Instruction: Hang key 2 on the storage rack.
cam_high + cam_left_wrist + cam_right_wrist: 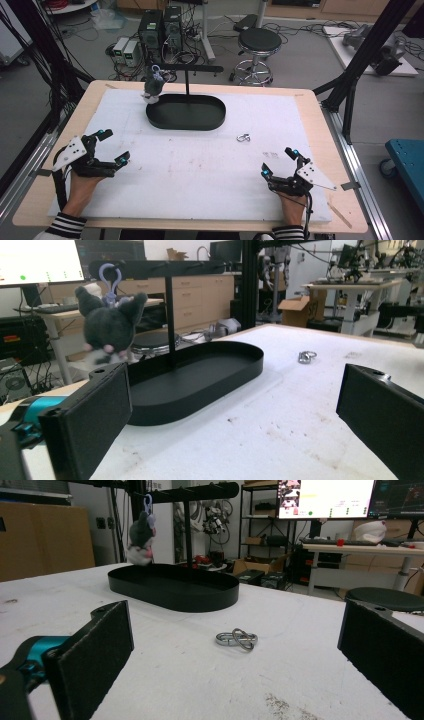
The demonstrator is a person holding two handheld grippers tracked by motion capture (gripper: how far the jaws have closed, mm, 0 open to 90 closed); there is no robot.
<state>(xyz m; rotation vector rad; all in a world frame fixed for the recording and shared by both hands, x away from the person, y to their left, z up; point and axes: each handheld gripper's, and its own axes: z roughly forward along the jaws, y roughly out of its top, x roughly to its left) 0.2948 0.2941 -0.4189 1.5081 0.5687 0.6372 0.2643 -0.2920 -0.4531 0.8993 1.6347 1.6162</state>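
A black oval tray (186,121) with a T-shaped hanging stand (186,70) sits at the back of the white mat. A grey plush keychain (152,86) hangs by a lilac clip from the stand's left arm; it shows as plush (111,325) and plush (140,535) in the gripper views. A small silver ring clasp (243,137) lies on the mat right of the tray, also clasp (237,638) and clasp (306,356). My left gripper (114,147) rests open at the front left, my right gripper (279,162) open at the front right. Nothing is between either pair of jaws.
The white mat (200,170) covers a wooden table (320,120). Behind the table stand a black stool (258,42) and computer towers (160,30) among cables. Black frame posts (360,60) rise at the right and left edges.
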